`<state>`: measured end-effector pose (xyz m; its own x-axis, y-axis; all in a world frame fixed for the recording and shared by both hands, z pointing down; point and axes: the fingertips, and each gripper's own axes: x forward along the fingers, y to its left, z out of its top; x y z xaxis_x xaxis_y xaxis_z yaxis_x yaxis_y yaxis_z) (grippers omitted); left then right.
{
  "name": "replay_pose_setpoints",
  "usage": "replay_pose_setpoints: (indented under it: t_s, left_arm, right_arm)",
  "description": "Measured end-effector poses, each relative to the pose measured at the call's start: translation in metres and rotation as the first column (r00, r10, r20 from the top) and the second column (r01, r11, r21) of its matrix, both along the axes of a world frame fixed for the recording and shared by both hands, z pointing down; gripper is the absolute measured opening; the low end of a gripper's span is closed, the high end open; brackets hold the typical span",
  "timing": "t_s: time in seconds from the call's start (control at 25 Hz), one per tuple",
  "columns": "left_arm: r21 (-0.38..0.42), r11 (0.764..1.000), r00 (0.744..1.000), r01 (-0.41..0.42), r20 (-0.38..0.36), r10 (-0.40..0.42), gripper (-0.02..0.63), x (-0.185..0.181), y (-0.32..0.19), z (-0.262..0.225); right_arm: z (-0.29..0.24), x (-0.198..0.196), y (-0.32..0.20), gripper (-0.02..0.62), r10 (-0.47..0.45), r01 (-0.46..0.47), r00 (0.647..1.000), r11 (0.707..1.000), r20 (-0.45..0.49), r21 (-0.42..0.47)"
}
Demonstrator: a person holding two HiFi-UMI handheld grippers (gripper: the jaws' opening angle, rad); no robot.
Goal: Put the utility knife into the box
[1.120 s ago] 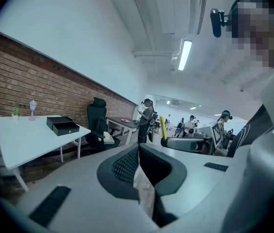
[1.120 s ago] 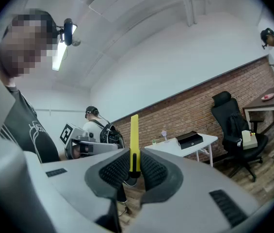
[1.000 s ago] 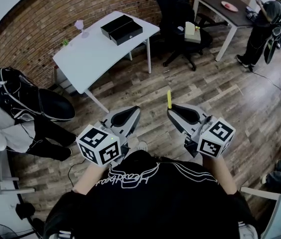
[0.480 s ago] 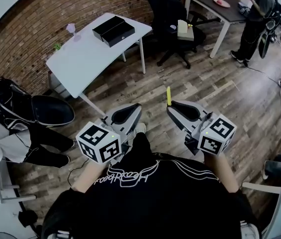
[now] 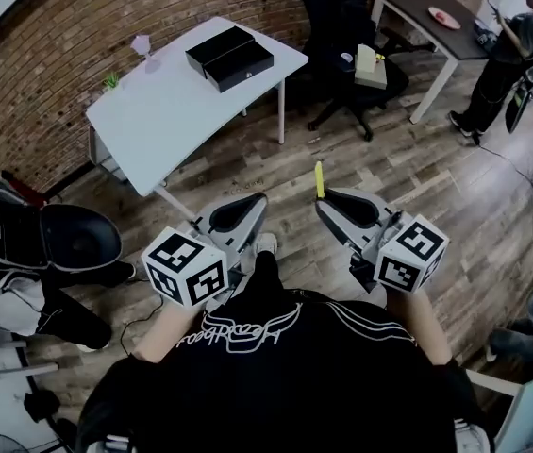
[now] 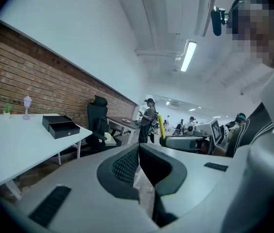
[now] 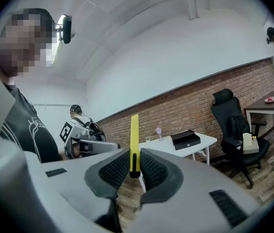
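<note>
A yellow utility knife point(image 7: 134, 140) stands upright between the jaws of my right gripper point(image 7: 134, 165), which is shut on its lower end; in the head view the utility knife point(image 5: 320, 179) sticks out past the right gripper point(image 5: 327, 201). My left gripper point(image 5: 252, 204) is held beside it, jaws shut with nothing between them point(image 6: 137, 154). The black box point(image 5: 229, 57) lies open on the white table point(image 5: 181, 102) well ahead; the same box point(image 7: 185, 139) shows in the right gripper view and the box point(image 6: 60, 126) in the left gripper view.
A black office chair point(image 5: 341, 36) stands right of the table, a dark desk point(image 5: 436, 22) behind it with a person point(image 5: 511, 55) beside. A brick wall runs behind the table. Dark bags point(image 5: 49, 243) lie on the wooden floor at left.
The head view has swung slightly, so the table and the bags on the floor have shifted in the frame. Both grippers keep their pose, the knife still held.
</note>
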<state>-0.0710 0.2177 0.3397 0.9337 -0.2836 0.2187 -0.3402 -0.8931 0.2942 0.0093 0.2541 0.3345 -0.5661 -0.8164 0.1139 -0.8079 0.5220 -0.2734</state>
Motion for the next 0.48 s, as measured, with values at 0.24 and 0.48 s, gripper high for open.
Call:
replay_pose_setpoints:
  t_s: [0.24,0.48]
  left_arm:
    - [-0.050,0.999,1.000,-0.001,0.019,0.002,0.032,0.012,-0.085,0.013]
    - [-0.110,0.994,0.999,-0.008,0.036,0.013,0.031,0.030,-0.176,0.023]
  right_arm:
    - [0.012,0.011,-0.079,0.067,0.005,-0.005,1.000,0.999,-0.003,-0.043]
    - [0.019,0.031,-0.172,0.067,0.029,-0.028,1.000,0.995,0.011,-0.097]
